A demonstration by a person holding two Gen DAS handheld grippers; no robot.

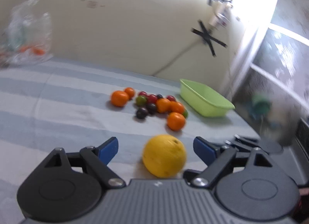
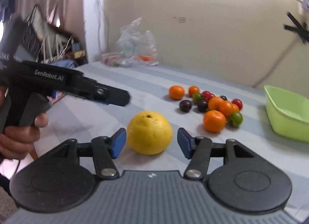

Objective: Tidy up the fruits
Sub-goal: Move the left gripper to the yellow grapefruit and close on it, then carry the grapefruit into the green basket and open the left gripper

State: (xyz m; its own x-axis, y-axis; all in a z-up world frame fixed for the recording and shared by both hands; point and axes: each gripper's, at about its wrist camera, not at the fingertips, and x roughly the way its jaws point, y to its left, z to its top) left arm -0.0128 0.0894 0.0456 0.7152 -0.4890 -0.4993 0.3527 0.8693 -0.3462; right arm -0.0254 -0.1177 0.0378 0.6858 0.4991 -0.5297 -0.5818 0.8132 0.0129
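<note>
Our left gripper (image 1: 155,147) and right gripper (image 2: 151,140), jaws apart around a yellow citrus (image 2: 149,132) untouched on the striped worktop (image 2: 193,166), green tub (image 2: 285,113) beyond small fruits (image 2: 212,106).

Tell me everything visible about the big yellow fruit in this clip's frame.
The yellow fruit is round, citrus-like, with dimpled skin and a small dark stem scar on top. It sits alone on the striped cloth, nearer than the pile of small fruits. It lies between the right hand-held gripper's open blue pads; neither pad visibly presses it.
</note>
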